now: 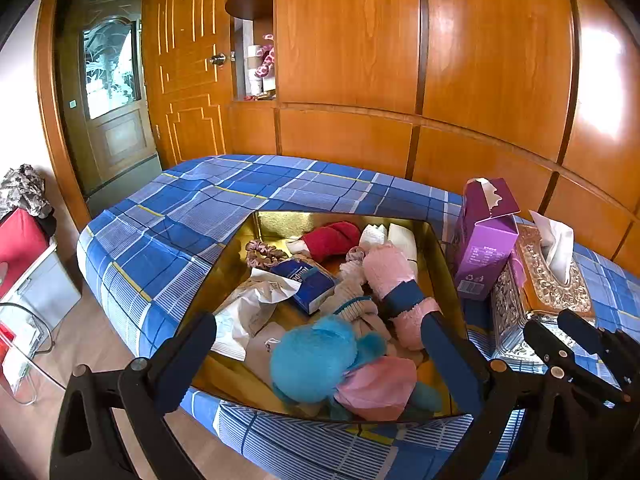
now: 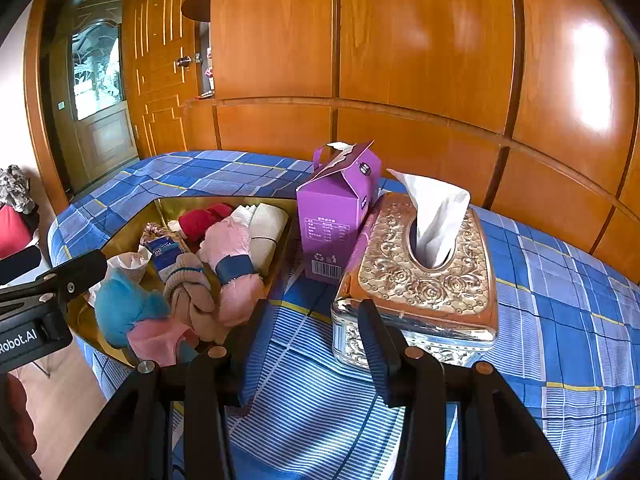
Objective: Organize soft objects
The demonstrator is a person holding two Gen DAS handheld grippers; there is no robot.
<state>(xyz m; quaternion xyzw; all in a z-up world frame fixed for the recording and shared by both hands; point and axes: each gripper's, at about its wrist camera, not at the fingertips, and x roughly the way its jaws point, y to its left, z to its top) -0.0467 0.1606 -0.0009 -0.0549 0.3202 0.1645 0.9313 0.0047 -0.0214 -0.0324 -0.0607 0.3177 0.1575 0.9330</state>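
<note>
Left wrist view: your plaid bedspread (image 1: 192,216) fronts the wooden wardrobe (image 1: 400,60); gold tray (image 1: 240,248) central, purple carton (image 1: 482,248) and tissue box (image 1: 536,280) at three o'clock. Left gripper (image 1: 320,330) and right gripper (image 2: 312,308) jaws spread, empty.

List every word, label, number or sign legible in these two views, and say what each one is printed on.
"Robot.AI": white lettering on the body of the left tool, seen in the right wrist view; its start is cut off at the picture edge.
Purple carton: a printed table, a recycling mark and a barcode, all too small to read.
Blue tissue pack in the gold tray: white lettering, too blurred to read.
Nothing else legible.
</note>
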